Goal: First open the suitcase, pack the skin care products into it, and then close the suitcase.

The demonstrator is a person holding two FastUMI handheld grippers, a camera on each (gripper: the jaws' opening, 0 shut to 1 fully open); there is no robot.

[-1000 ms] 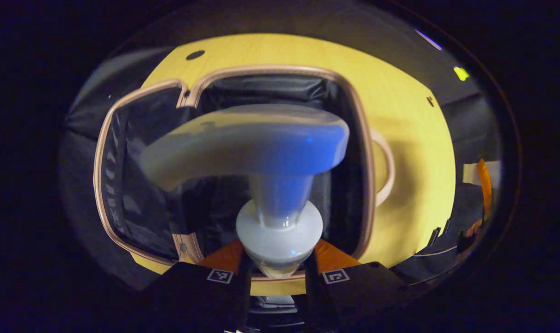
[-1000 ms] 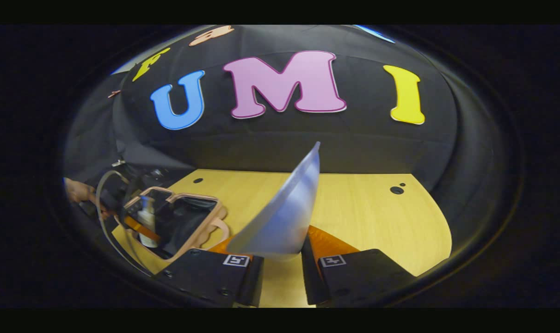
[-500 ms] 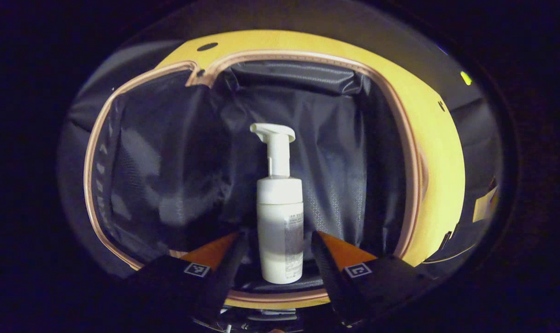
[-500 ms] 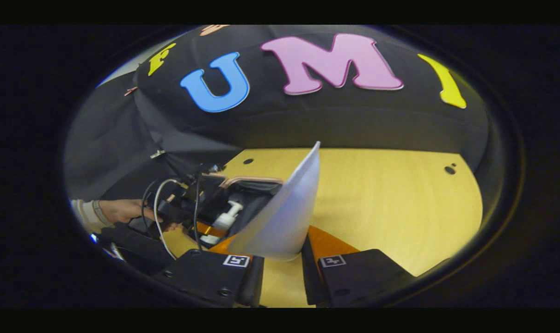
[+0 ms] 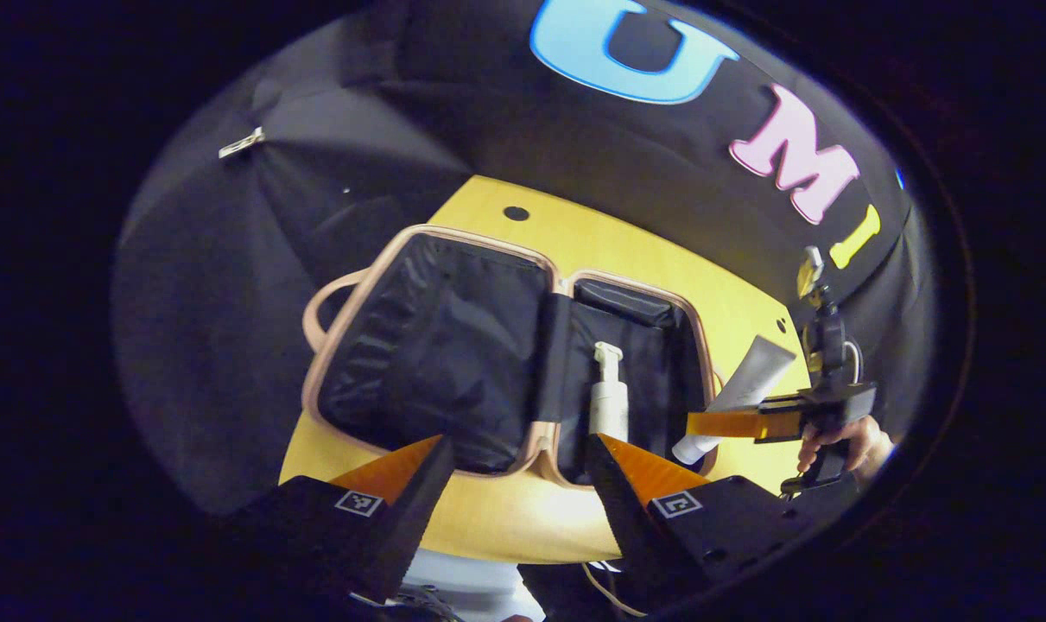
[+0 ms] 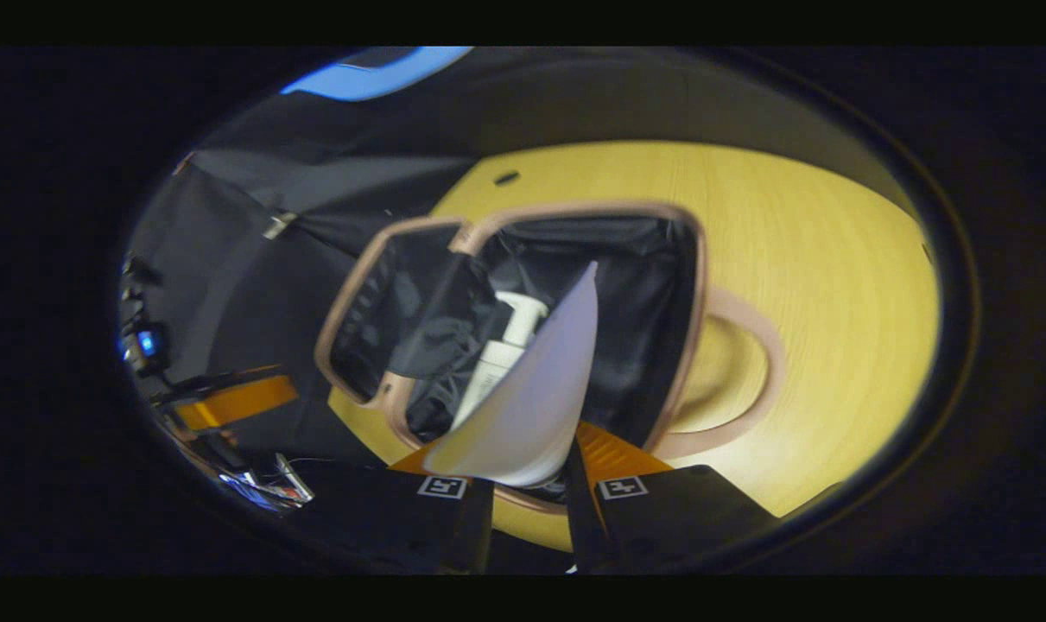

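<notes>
The open suitcase (image 5: 436, 345), pink-rimmed with black lining, lies flat on the yellow table (image 5: 523, 518). A white pump bottle (image 5: 609, 402) lies in its right half. My left gripper (image 5: 518, 458) is open and held back above the table's near edge, nothing between its fingers. In the left gripper view my right gripper (image 5: 769, 423) hovers at the case's right side, shut on a white tube (image 5: 743, 384). In the right gripper view the tube (image 6: 535, 389) rises from my right gripper (image 6: 527, 479) over the suitcase (image 6: 648, 320), partly hiding the pump bottle (image 6: 512, 333).
The suitcase's looped handles stick out on both sides (image 5: 320, 302) (image 6: 760, 380). Bare table (image 6: 825, 285) stretches to the right of the case. A hand (image 5: 846, 441) holds the right gripper. The left gripper (image 6: 229, 402) shows at the far left of the right gripper view.
My left gripper opened, left the pump bottle in the suitcase and pulled back and up. My right gripper swung left with the tube until it hangs over the open case.
</notes>
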